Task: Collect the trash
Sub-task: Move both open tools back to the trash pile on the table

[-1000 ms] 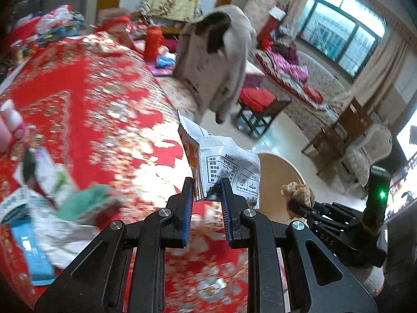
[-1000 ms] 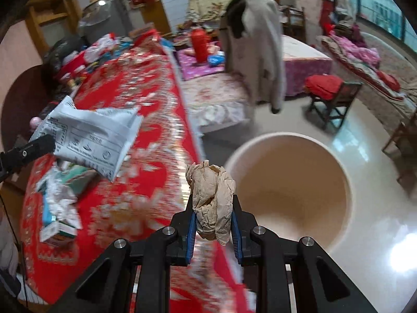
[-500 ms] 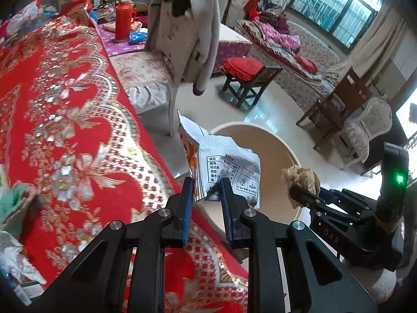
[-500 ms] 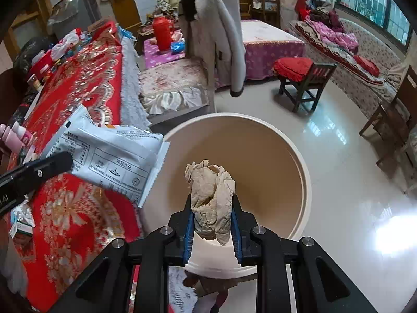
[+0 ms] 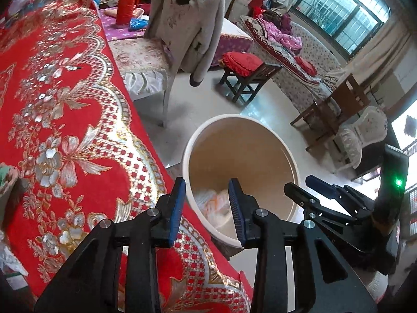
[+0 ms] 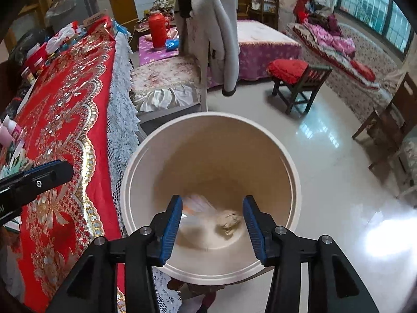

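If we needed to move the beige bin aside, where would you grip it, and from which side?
Probably the bin by its rolled rim, on the floor side away from the table. The rim is thin, exposed there, and the bin stands upright; come from above, one finger inside.

The beige bin (image 6: 292, 172) is being viewed steeply from close above by the right wrist camera, and obliquely from over the red-clothed surface (image 5: 65, 109) by the left; bin (image 5: 286, 154) and surface (image 6: 70, 83) are being shared.
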### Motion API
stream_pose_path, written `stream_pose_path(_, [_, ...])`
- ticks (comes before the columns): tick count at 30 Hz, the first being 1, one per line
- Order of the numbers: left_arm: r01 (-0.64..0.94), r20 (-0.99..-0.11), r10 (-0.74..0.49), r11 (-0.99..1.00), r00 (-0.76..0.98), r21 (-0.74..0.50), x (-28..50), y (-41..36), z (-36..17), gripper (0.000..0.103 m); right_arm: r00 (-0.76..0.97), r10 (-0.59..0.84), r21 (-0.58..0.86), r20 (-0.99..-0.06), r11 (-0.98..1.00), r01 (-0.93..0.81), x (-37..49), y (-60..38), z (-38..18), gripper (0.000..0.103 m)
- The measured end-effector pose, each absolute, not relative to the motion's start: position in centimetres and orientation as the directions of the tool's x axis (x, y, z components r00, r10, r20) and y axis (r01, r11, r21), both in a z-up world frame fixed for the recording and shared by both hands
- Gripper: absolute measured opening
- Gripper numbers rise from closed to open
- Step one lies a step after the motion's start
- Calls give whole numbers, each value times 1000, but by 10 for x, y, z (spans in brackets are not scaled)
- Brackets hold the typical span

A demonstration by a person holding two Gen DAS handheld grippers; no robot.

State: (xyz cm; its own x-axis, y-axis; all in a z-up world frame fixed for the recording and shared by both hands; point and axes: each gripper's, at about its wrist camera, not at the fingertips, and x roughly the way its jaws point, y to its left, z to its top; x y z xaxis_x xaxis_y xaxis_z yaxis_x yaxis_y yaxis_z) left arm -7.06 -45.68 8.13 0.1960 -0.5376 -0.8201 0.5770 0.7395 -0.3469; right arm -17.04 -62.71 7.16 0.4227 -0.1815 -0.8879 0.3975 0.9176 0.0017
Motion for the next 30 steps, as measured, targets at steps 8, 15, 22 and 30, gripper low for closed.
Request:
stream_pose_path(8, [527, -803, -533, 778, 267, -341, -74, -425, 103, 32, 453, -197, -50, -870, 948, 316, -166, -603, 85, 56])
stream_pose_path(15, [430, -791, -490, 843, 367, -323, -72, -377, 123, 32, 489, -147, -32, -860, 971, 235, -156, -583, 95, 57])
stream_pose_path(22, [377, -768, -419, 892, 485, -248, -65, -313, 140, 32, 532, -96, 0, -841, 984, 177, -128, -539, 106, 67])
stream_pose_path(30, [270, -764, -275, 953, 583, -137, -44, -226, 144, 32, 545, 26, 101, -838, 989, 108, -92, -465, 109, 67])
